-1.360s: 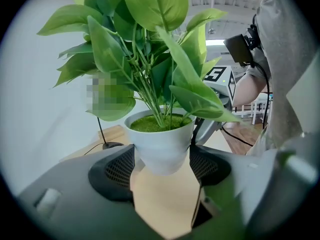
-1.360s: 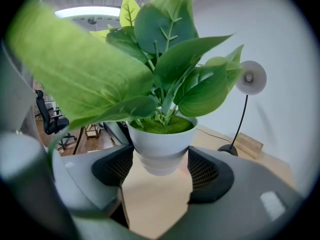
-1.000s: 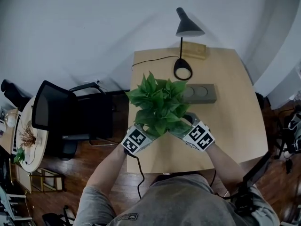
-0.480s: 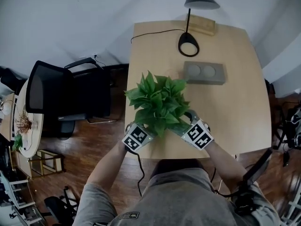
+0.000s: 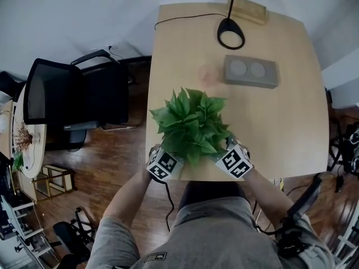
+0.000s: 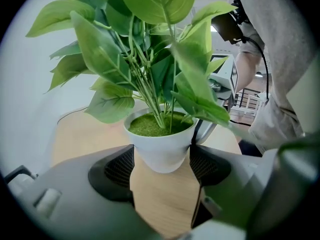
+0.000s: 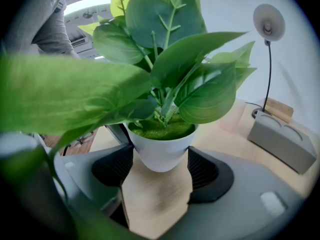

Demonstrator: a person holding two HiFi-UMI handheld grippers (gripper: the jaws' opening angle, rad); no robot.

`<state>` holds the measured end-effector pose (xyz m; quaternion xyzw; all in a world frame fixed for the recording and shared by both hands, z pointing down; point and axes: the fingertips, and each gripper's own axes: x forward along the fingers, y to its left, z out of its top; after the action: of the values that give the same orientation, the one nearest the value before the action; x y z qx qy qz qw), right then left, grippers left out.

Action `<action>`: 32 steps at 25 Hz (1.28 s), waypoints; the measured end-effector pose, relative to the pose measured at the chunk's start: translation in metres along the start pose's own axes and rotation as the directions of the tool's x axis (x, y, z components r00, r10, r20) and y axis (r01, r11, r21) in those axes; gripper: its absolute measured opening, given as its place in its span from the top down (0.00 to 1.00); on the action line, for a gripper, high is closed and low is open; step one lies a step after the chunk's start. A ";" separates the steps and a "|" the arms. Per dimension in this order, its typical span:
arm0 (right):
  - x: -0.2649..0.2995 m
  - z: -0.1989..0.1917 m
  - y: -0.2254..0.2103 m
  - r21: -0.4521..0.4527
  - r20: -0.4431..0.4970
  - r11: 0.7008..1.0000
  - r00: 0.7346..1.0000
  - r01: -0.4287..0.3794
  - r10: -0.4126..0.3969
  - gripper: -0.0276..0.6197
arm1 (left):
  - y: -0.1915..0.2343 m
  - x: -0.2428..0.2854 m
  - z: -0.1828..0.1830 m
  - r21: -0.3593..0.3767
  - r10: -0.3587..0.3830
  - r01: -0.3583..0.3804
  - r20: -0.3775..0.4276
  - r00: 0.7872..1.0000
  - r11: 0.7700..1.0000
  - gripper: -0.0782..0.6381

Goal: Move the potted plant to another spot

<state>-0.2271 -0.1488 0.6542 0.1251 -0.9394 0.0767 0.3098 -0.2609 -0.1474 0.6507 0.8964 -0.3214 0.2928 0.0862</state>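
A potted plant (image 5: 190,125) with broad green leaves in a small white pot (image 6: 161,144) is held over the front part of the wooden table (image 5: 280,122). My left gripper (image 5: 171,157) comes at it from the left and my right gripper (image 5: 224,153) from the right. In the left gripper view, the left gripper (image 6: 161,161) has its dark pads pressed against both sides of the pot. The right gripper (image 7: 160,159) clamps the pot (image 7: 162,151) the same way. Leaves hide the pot in the head view. I cannot tell whether the pot rests on the table.
A grey block with two round recesses (image 5: 251,70), a black lamp base (image 5: 230,35) and a wooden block (image 5: 247,10) sit at the table's far side. A faint pinkish cup (image 7: 232,116) stands near them. A black office chair (image 5: 73,102) stands left of the table.
Both grippers have brought the plant back from beside the grey block toward the table's front edge. Both stay shut on the pot.
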 end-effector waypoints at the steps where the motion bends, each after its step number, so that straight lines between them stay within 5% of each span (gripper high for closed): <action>1: 0.001 -0.001 0.004 -0.008 0.000 1.000 1.000 0.004 -0.004 0.42 | -0.002 -0.002 -0.004 0.007 0.008 -0.008 0.001 1.000 1.000 0.41; 24: 0.007 -0.012 0.016 -0.069 -0.023 0.995 0.997 0.075 -0.077 0.42 | -0.008 -0.004 -0.025 0.082 0.051 -0.053 0.026 0.998 0.995 0.41; 32: 0.002 -0.014 0.016 -0.081 -0.015 0.992 0.995 0.096 -0.098 0.41 | -0.006 -0.012 -0.030 0.057 0.088 -0.090 0.042 0.995 0.994 0.41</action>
<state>-0.2253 -0.1308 0.6657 0.1573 -0.9315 0.0251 0.3269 -0.2790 -0.1261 0.6683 0.8890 -0.3540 0.2878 0.0403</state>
